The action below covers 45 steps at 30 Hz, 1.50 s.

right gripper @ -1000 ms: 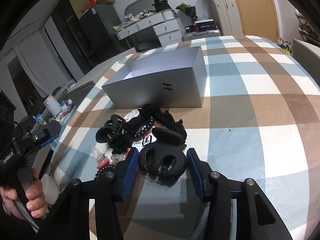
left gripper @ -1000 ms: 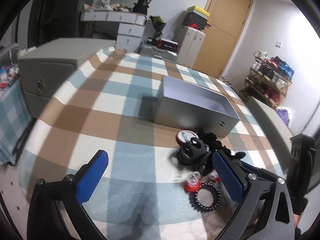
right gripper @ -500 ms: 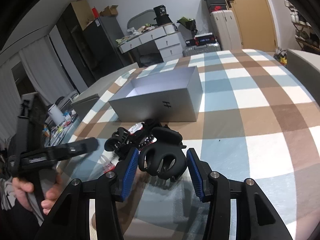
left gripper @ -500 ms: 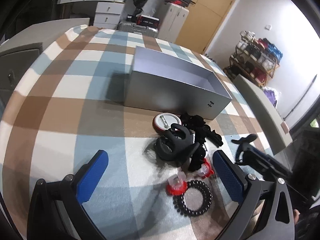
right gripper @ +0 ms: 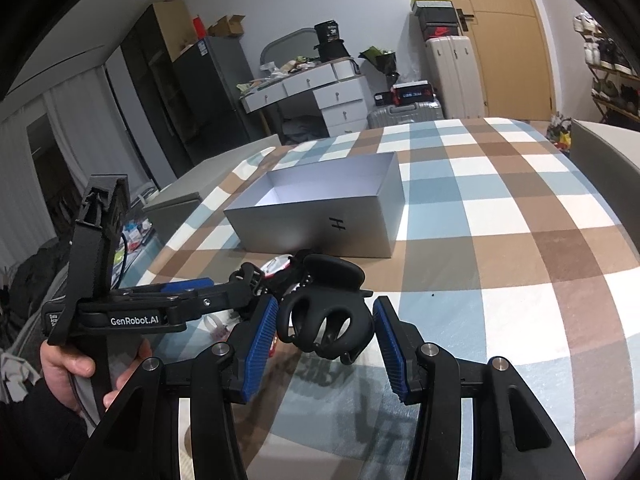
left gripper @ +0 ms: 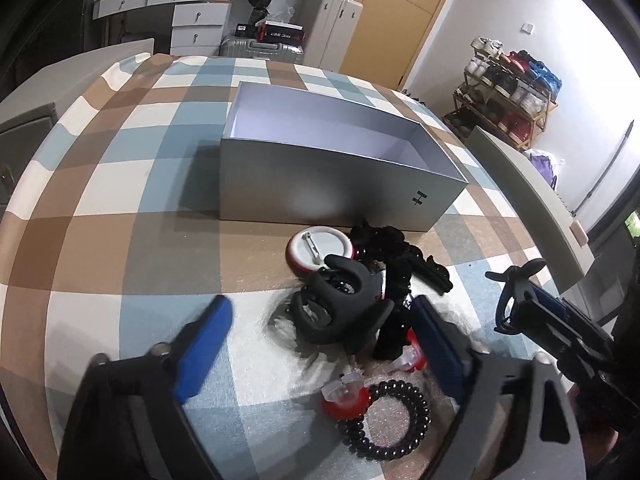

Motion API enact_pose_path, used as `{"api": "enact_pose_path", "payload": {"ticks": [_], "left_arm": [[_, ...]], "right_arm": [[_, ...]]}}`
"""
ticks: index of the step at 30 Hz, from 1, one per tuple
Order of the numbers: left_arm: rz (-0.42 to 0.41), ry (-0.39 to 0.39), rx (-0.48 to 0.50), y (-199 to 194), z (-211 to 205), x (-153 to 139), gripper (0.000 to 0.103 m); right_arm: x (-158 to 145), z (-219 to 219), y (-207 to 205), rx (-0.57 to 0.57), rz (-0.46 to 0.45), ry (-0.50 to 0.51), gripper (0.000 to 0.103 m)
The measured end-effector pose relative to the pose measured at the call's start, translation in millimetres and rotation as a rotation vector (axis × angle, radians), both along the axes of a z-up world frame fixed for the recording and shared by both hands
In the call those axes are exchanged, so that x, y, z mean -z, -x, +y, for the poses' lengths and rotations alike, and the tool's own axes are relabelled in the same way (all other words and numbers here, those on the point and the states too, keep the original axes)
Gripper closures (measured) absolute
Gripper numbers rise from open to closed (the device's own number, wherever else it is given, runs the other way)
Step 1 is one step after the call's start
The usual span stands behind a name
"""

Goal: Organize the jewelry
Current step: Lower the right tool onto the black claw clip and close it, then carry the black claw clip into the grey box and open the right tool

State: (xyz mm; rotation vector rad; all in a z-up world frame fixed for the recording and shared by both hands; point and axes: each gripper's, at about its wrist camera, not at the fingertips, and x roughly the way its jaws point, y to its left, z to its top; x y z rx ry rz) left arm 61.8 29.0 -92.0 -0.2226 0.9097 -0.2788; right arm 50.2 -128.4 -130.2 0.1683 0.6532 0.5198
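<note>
An open grey box (left gripper: 336, 176) stands on the checked tablecloth; it also shows in the right wrist view (right gripper: 320, 216). In front of it lies a pile of accessories: a black claw clip (left gripper: 340, 308), a red-rimmed round badge (left gripper: 318, 250), black scrunchies (left gripper: 396, 256), a black coil hair tie (left gripper: 386, 420) and small red pieces (left gripper: 346, 398). My left gripper (left gripper: 320, 344) is open, its fingers either side of the claw clip. My right gripper (right gripper: 326, 340) is shut on a second black claw clip (right gripper: 326, 316) and holds it above the table, near the pile.
A grey bench (left gripper: 532, 200) runs along the table's right side. White drawers (right gripper: 316, 96), a suitcase (right gripper: 404, 114) and a shoe rack (left gripper: 508, 84) stand farther back in the room. The left gripper's body (right gripper: 132, 312) reaches in from the left in the right wrist view.
My right gripper has lifted the claw clip up off the table. My left gripper has moved forward and down over the pile and has closed partway around the other claw clip.
</note>
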Motion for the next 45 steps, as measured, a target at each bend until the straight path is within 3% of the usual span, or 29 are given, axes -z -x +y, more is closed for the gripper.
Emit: {"api": "enact_pose_path", "payload": {"ticks": [4,19,27,31,36,39,45], "left_arm": [[0.014,0.04,0.023,-2,1,1,0.055],[-0.039,0.06,0.001,10,8,-12,0.055],[-0.173,0.002,-0.01,15,5,-49,0.055],[-0.208,-0.006,0.007,0,6,-62,0.055],[-0.224,-0.002,0.014,-28,14,-71,0.055],[-0.231,-0.04,0.012,-48,14,-72,0.055],[-0.152,0.003,0.044,-84,16,-58,0.055]], "right_arm": [[0,0,0,0.004,0.005,0.0,0.055],[-18,4,7,-0.018,-0.046,-0.004,0.055],[-41,8,-7,-0.063,-0.069,-0.037,0.055],[-60,9,-29,-0.096,-0.066,-0.094,0.055],[-74,17,-60,-0.12,-0.061,-0.092,0.055],[-76,24,-81,-0.152,-0.046,-0.089,0.055],[-59,42,-125,-0.184,0.05,-0.058,0.055]]}}
